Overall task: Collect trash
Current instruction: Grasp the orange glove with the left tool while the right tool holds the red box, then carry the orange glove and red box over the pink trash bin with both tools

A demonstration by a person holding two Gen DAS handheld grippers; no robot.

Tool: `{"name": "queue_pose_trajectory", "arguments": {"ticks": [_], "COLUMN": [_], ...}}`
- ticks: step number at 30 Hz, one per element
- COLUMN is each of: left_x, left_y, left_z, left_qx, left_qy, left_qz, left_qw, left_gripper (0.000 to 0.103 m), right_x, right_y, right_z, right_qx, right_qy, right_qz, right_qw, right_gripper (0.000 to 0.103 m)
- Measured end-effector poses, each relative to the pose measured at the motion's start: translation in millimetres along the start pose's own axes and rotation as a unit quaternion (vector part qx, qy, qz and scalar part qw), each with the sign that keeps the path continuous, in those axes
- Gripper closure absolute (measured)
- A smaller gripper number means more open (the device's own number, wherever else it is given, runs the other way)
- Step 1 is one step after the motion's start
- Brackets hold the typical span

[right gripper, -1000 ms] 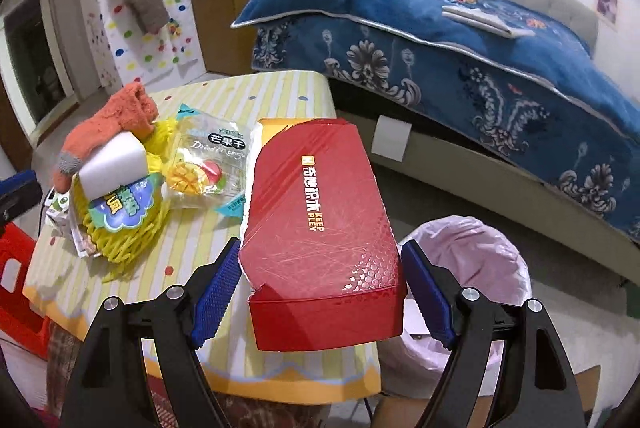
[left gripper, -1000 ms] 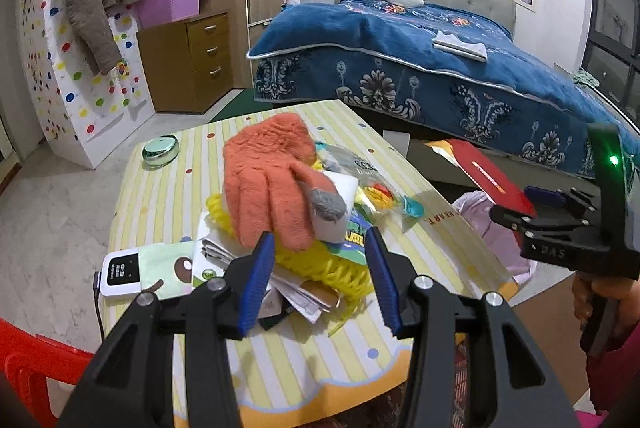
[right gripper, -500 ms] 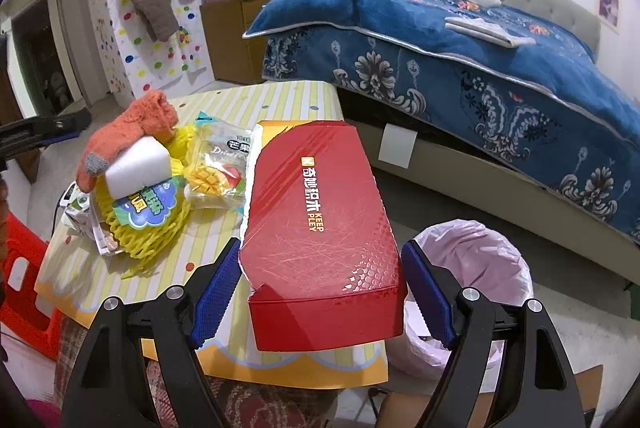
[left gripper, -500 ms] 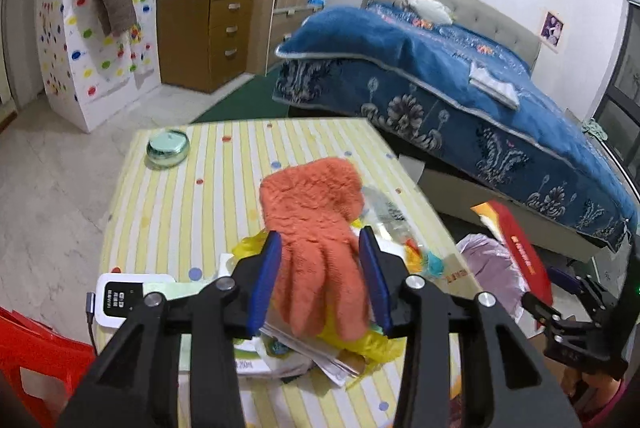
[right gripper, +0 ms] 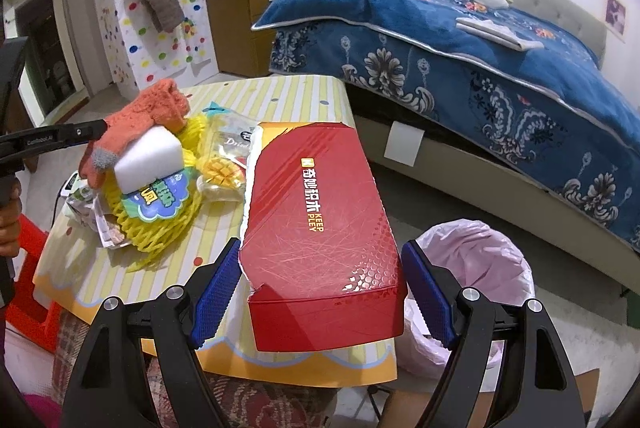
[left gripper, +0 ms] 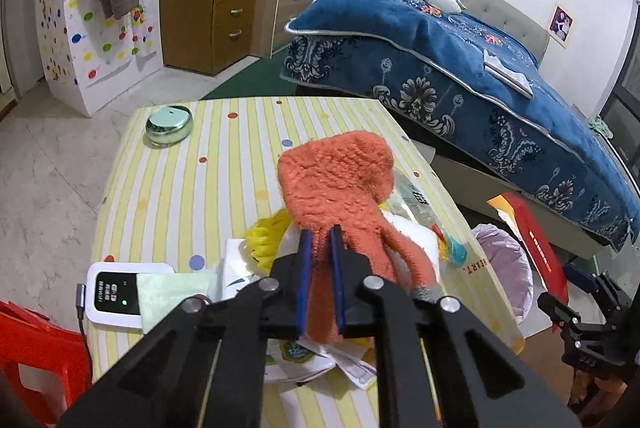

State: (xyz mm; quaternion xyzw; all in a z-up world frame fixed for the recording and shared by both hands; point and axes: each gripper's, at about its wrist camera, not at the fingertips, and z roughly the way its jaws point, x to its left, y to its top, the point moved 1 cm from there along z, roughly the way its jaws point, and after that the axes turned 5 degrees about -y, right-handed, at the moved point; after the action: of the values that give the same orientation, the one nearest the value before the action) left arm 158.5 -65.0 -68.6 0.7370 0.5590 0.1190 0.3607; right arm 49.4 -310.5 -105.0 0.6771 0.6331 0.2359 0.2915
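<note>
My left gripper (left gripper: 320,280) is shut on the finger end of an orange fuzzy glove (left gripper: 340,187), which lies on a trash pile on the striped table (left gripper: 192,187). The pile holds yellow foam netting (right gripper: 160,224), a white sponge block (right gripper: 148,155) and a snack bag (right gripper: 224,159). My right gripper (right gripper: 320,292) is shut on a red cardboard box (right gripper: 316,220) and holds it over the table's right edge, beside a bin lined with a pink bag (right gripper: 476,268). The box (left gripper: 536,240) and bin (left gripper: 504,268) also show in the left wrist view.
A green round tin (left gripper: 168,123) stands at the table's far left. A white device with a cable (left gripper: 112,292) and a green cloth lie near the front left. A red chair (left gripper: 36,352) is at the left, a blue bed (left gripper: 460,75) behind.
My left gripper moved forward over the pile and closed on the orange glove's fingers. The right gripper kept holding the red box and rose slightly.
</note>
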Motion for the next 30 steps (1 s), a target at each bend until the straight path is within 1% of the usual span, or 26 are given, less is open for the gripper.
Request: {"name": "queue_pose_trajectory", "arguments": {"ticks": [7, 10, 15, 17, 20, 23, 27, 30], "left_x": [5, 4, 5, 5, 6, 8, 6, 2], "left_y": [7, 13, 22, 26, 34, 41, 49, 52], "left_z": [-26, -47, -76, -81, -79, -67, -48, -41], "left_qx": [-0.045, -0.075, -0.116, -0.123, -0.123, -0.113, -0.113, -0.114], "left_qy": [0.019, 0.031, 0.04, 0.042, 0.042, 0.038, 0.042, 0.033], "left_qz": [0.001, 0.01, 0.019, 0.024, 0.028, 0.028, 0.032, 0.033], "left_qw": [0.9988, 0.9966, 0.9922, 0.9912, 0.9912, 0.9925, 0.9922, 0.9924], "left_gripper": [0.097, 0.097, 0.097, 0.097, 0.098, 0.097, 0.097, 0.097], "right_x": [3, 4, 5, 5, 5, 5, 6, 6], "right_y": [1, 2, 3, 5, 5, 4, 3, 4], "right_z": [-5, -7, -11, -11, -9, -8, -10, -11], "right_qx": [-0.004, -0.008, -0.016, -0.017, -0.015, -0.013, -0.014, -0.014], "right_qy": [0.002, 0.004, 0.008, 0.011, 0.016, 0.018, 0.018, 0.012], "right_qz": [0.001, 0.003, 0.006, 0.007, 0.011, 0.015, 0.014, 0.011], "right_qw": [1.0, 1.0, 1.0, 1.0, 1.0, 1.0, 1.0, 1.0], "right_gripper": [0.024, 0.024, 0.024, 0.024, 0.024, 0.024, 0.024, 0.024]}}
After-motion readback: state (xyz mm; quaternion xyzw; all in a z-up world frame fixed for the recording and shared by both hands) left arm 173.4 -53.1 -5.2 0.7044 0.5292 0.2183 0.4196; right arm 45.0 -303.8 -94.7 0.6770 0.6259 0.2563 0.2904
